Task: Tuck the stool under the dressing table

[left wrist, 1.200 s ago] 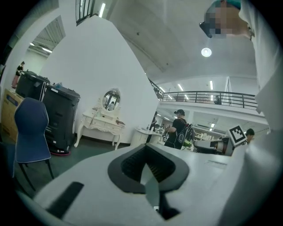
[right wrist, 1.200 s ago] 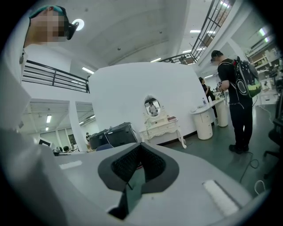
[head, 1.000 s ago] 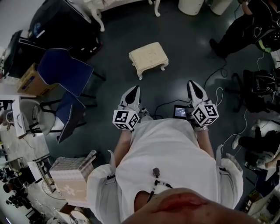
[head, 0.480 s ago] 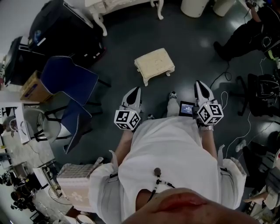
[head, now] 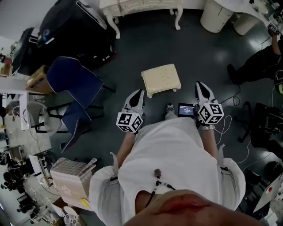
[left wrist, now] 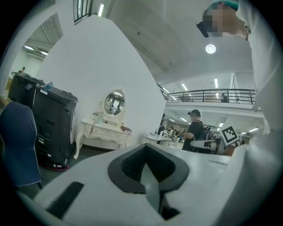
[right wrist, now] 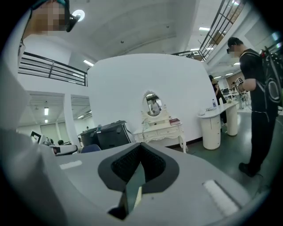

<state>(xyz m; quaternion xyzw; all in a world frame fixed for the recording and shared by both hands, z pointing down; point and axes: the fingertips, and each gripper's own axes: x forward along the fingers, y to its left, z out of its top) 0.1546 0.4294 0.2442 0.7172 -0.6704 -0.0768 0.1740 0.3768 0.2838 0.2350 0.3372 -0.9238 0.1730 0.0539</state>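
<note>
A cream cushioned stool [head: 161, 79] stands on the dark floor, apart from the white dressing table [head: 141, 6] at the top of the head view. The dressing table [left wrist: 104, 131] with its oval mirror shows in the left gripper view, and the dressing table [right wrist: 162, 130] shows again in the right gripper view. My left gripper [head: 136, 95] is shut and empty, just left of the stool's near edge. To the stool's right my right gripper [head: 201, 87] is shut too, holding nothing. Neither touches the stool.
A blue chair [head: 73, 86] and a black case [head: 70, 31] stand left of the path. A white round pedestal [head: 215, 15] is at the back right. Cables [head: 232, 117] trail on the floor at right, near a person [head: 261, 66] in black. A cluttered bench [head: 22, 150] lies far left.
The stool and the dressing table have come closer and more of the table shows at the top; both grippers moved forward towards the stool, still shut.
</note>
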